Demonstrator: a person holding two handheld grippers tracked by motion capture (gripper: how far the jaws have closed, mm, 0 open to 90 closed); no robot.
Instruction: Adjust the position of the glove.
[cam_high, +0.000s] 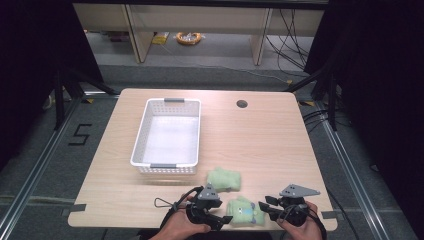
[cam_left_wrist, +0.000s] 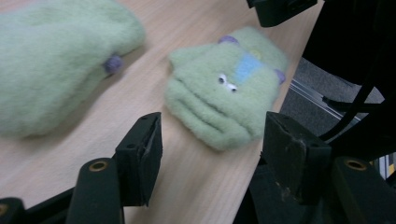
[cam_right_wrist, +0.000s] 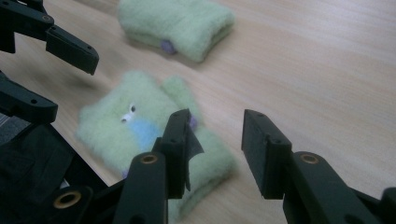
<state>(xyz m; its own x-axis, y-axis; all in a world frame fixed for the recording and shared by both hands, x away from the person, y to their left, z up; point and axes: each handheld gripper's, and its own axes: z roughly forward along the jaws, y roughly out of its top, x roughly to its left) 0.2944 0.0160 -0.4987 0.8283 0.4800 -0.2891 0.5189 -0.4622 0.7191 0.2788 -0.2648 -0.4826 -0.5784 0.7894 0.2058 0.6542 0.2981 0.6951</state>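
Observation:
Two fuzzy green mittens lie near the table's front edge. The nearer mitten (cam_high: 245, 211) has a small face with eyes and a blue patch (cam_left_wrist: 229, 86) (cam_right_wrist: 126, 123). The second mitten (cam_high: 224, 179) (cam_left_wrist: 56, 60) (cam_right_wrist: 177, 23) lies just behind it. My left gripper (cam_high: 224, 212) (cam_left_wrist: 212, 140) stands open at the face mitten's left, its jaws short of the cuff end, gripping nothing. From the right, my right gripper (cam_high: 265, 203) (cam_right_wrist: 215, 140) points at the same mitten, open, with bare table between its jaws and the mitten beside its left jaw.
A white plastic basket (cam_high: 167, 135) stands on the left-middle of the wooden table (cam_high: 260, 145), behind the mittens. A round cable hole (cam_high: 242, 104) is at the back. The face mitten lies close to the table's front edge.

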